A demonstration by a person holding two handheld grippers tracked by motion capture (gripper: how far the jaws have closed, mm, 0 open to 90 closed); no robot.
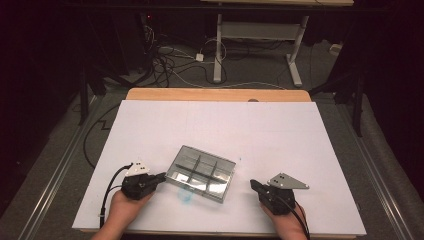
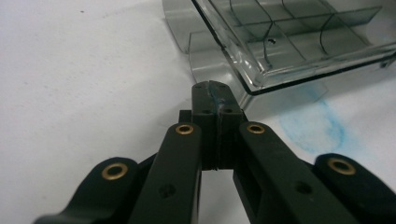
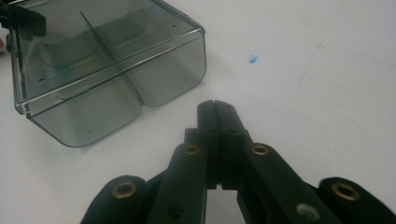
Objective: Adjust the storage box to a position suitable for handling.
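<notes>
A clear grey plastic compartment box lies at the front middle of the white table top, its inside split by thin dividers. My left gripper rests just left of the box, jaws shut with nothing between them; in the left gripper view its tips sit right at the box's near corner. My right gripper lies to the right of the box, a short gap away, also shut and empty. The right gripper view has its tips pointing past the box's rounded end.
A faint blue smear marks the table in front of the box, also seen as the smear. A small blue dot lies on the sheet. Beyond the table stand a desk frame and floor cables.
</notes>
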